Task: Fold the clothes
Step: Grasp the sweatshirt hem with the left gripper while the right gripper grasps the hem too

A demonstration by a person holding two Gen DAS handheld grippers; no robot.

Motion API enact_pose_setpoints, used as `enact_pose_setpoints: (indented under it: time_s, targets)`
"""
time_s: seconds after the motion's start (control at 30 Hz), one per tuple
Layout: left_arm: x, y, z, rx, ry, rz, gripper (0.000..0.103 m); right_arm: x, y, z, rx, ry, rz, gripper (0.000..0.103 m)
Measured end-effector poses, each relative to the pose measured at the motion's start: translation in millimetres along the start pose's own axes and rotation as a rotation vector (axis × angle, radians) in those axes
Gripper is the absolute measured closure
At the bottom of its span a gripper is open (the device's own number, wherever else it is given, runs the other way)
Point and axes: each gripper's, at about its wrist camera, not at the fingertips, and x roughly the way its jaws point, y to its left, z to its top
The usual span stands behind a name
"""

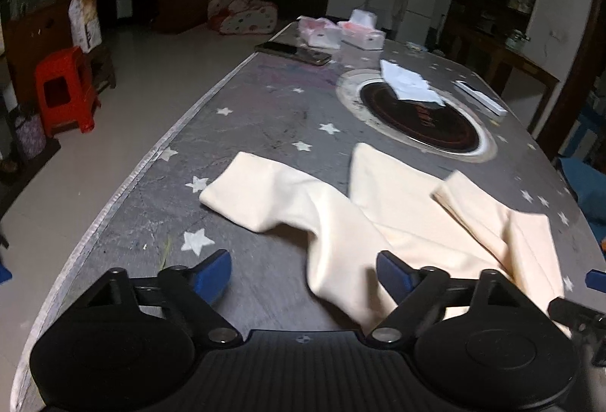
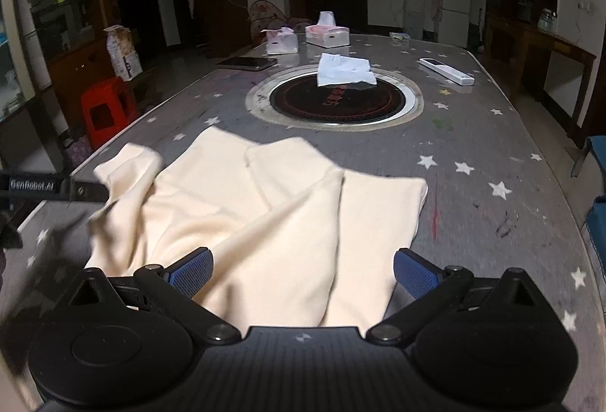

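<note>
A cream garment (image 2: 265, 207) lies rumpled on the near end of the grey star-patterned desk (image 2: 492, 131), on the near side of the round black hotplate (image 2: 333, 99) set into the desk's middle. Parts of the cloth are folded over one another, and one sleeve-like end (image 1: 242, 188) stretches away from the main heap, on the side farthest from the white remote (image 2: 447, 71).

The left gripper (image 1: 303, 275) hangs just above the desk at the near edge of the garment; its jaws stand wide apart and hold nothing, with a fold of cloth lying between and under them. The right gripper (image 2: 303, 272) hovers over the near hem of the garment, its jaws likewise spread wide and empty, the cloth running beneath them.

A crumpled white tissue (image 2: 344, 70) rests on the far rim of the hotplate. Beyond the hotplate stand two tissue boxes (image 2: 327, 33), and a dark tablet (image 2: 248, 63) lies beside them.
</note>
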Motion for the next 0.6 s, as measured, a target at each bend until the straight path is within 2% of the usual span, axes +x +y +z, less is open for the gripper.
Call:
enact_pose_setpoints:
  time_s: [0.17, 0.3, 0.43, 0.5, 0.6]
  targets:
    - [21.5, 5.5, 9.6, -0.011, 0.027, -0.009, 0.029, 27.8, -14.7, 24.9, 0.055, 0.018, 0.007, 0.015]
    - [34.1, 8.6, 12.6, -0.022, 0.046, -0.026, 0.047, 52.6, -21.5, 39.3, 0.081, 0.043, 0.019, 0.022]
    - [40.7, 8.6, 14.6, -0.011, 0.047, -0.04, 0.065, 79.4, -27.9, 47.2, 0.099, 0.075, -0.006, 0.029]
    - [41.9, 9.6, 14.8, -0.012, 0.05, -0.059, 0.086, 88.5, -31.7, 48.3, 0.111, 0.089, -0.01, 0.035]
    - [38.2, 10.5, 14.9, -0.008, 0.039, -0.068, 0.096, 93.5, -34.1, 49.8, 0.112, 0.085, -0.012, 0.047]
